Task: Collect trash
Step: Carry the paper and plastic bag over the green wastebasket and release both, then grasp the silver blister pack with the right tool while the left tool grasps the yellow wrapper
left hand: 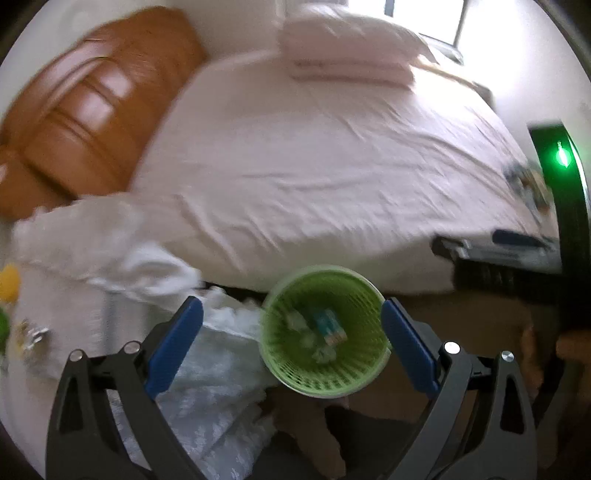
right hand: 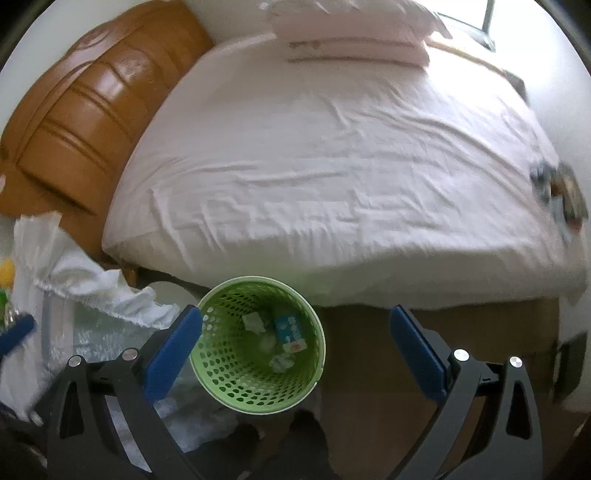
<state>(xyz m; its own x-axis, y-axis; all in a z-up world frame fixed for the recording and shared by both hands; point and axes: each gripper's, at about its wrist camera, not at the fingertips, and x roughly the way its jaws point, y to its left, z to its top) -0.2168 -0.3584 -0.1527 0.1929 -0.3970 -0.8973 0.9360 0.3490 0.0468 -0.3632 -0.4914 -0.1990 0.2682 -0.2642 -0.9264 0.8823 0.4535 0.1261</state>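
Note:
A green perforated waste bin [left hand: 280,354] [right hand: 221,354] stands on the floor beside the bed. Inside lie a small blue-and-white carton [left hand: 327,325] [right hand: 290,330] and crumpled white paper [right hand: 255,321]. My left gripper [left hand: 291,314] hangs above the bin, open wide, with nothing between its blue pads. My right gripper [right hand: 295,314] is also open and empty, with the bin under its left finger. In the left wrist view, the right gripper's dark body with a green light [left hand: 561,158] shows at the right edge. Colourful litter [left hand: 528,181] [right hand: 561,188] lies on the bed's right side.
The bed [right hand: 314,166] has a wrinkled white sheet, folded bedding [right hand: 351,33] at its far end and an orange-brown headboard [right hand: 81,103] on the left. White cloth [right hand: 92,280] drapes over a low stand at left. Wrappers [left hand: 31,332] and a yellow thing [left hand: 9,280] sit there.

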